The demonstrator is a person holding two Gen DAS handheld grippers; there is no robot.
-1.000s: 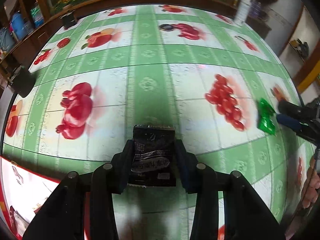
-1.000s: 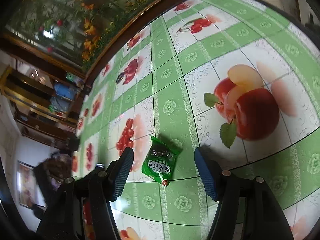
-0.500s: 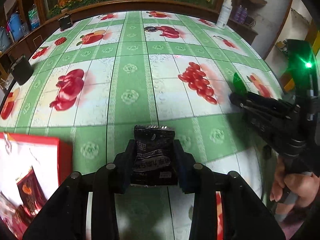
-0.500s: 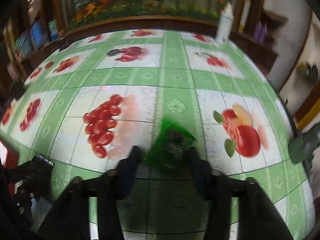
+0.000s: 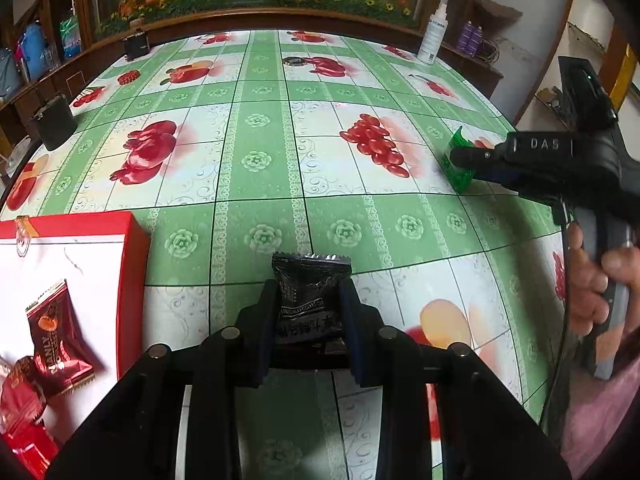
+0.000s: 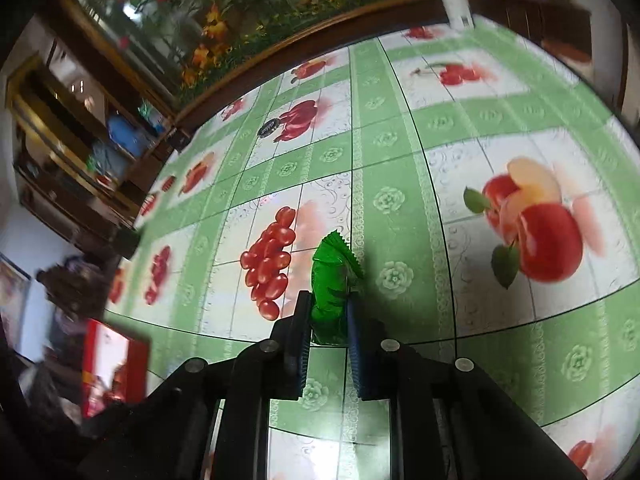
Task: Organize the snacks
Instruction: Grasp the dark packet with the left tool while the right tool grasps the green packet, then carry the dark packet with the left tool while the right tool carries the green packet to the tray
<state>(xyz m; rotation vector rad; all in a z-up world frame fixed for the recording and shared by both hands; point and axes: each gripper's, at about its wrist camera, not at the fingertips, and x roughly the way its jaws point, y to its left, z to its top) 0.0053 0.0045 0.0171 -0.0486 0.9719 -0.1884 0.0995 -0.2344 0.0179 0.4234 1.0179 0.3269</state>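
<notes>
Green and white oilcloth printed with red fruit covers the counter (image 5: 256, 184); above it the left gripper (image 5: 310, 320) carries a black snack packet (image 5: 310, 300) between its pads, its crimped top edge sticking out past the fingertips — the jaws are closing, with the packet pressed between them. At the lower left of that view sits a red box (image 5: 80, 224) with a white inside; a dark red wrapped snack (image 5: 56, 336) lies in it, and more red wrappers (image 5: 20, 420) crowd the corner below. The right gripper (image 6: 328, 316) is clamped tight on a green snack packet (image 6: 330, 280), squeezed thin between the pads, its serrated end fanning out over the cloth beside a cluster of printed red berries; from the left wrist the same gripper (image 5: 460, 158) shows at the right, a hand (image 5: 596, 280) around its handle, the green packet (image 5: 458, 160) at its tip. Far back by the counter's wooden edge stands a white bottle (image 5: 434, 36); a dark cup (image 5: 54, 122) stands at the left edge.
</notes>
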